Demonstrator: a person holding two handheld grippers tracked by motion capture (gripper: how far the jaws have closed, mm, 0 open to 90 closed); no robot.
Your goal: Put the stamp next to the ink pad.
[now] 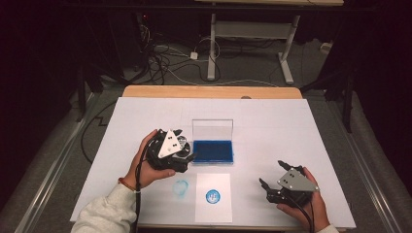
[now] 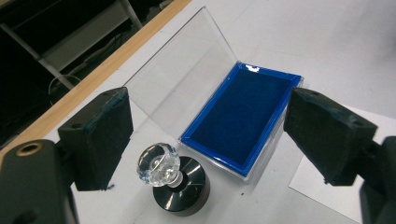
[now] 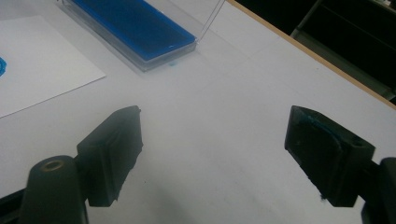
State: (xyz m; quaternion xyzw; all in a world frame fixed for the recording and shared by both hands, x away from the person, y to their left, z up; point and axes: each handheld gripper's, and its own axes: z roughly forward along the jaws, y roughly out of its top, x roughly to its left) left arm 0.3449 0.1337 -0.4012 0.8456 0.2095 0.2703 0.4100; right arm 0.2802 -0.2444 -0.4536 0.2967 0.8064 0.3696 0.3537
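Observation:
A clear plastic box [image 1: 213, 151] with a blue pad inside lies mid-table, and its see-through lid [image 1: 212, 128] stands up at the back. In the left gripper view the blue pad [image 2: 243, 116] is straight ahead. A stamp [image 2: 169, 177] with a crystal knob on a round black base stands on the table just left of the box. My left gripper [image 1: 185, 144] is open above and around it, with the knob close to one jaw [image 2: 205, 135]. My right gripper [image 1: 272, 173] is open and holds nothing at the front right, over bare table [image 3: 215, 154].
A white paper sheet [image 1: 214, 213] with a round blue print [image 1: 213, 196] lies at the table's front edge. A blue smudge [image 1: 181, 188] marks the table to its left. A wooden strip [image 1: 212, 91] runs along the far edge, with cables and a desk frame on the floor behind it.

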